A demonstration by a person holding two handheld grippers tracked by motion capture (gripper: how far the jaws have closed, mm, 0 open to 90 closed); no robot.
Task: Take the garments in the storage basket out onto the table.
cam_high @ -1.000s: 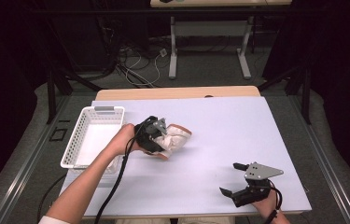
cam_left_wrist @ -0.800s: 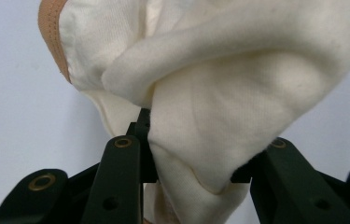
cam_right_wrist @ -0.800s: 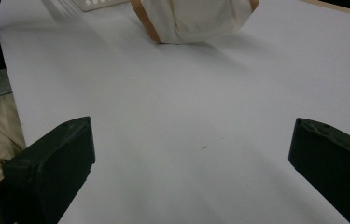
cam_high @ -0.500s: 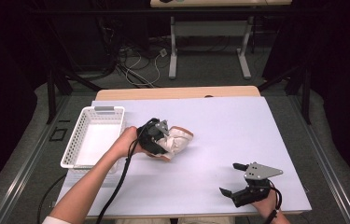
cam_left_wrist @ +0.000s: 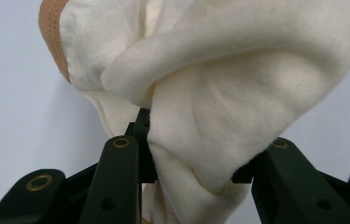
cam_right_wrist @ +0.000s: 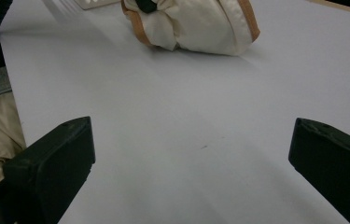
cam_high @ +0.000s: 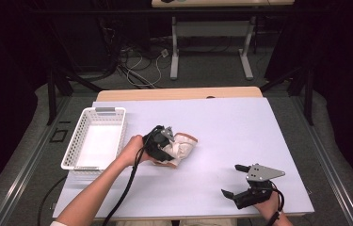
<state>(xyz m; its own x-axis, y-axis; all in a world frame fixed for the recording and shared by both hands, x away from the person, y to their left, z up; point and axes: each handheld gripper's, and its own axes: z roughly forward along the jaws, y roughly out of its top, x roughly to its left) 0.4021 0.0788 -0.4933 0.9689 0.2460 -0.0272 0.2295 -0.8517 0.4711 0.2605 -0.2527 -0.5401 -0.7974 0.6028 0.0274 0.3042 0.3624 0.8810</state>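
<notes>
A bunched cream cloth [cam_high: 183,147] with a tan trim lies on the white table [cam_high: 230,122], left of centre. My left gripper [cam_high: 170,149] is shut on a thick fold of the cloth, coming at it from the left. In the left gripper view the cloth [cam_left_wrist: 219,88] bulges between both black jaws, and their pads press into it. My right gripper [cam_high: 231,180] rests near the table's front right edge, open with nothing between its jaws. The right gripper view has the cloth [cam_right_wrist: 200,23] far off, beyond the wide gap of that gripper [cam_right_wrist: 191,163].
A white slatted basket [cam_high: 119,136] stands at the table's left side, just left of my left hand. A black cable [cam_high: 129,183] trails from the left gripper toward the front edge. Bare tabletop separates the cloth from my right gripper.
My left gripper has sunk a little toward the table with the cloth in it. The right gripper has not moved.
</notes>
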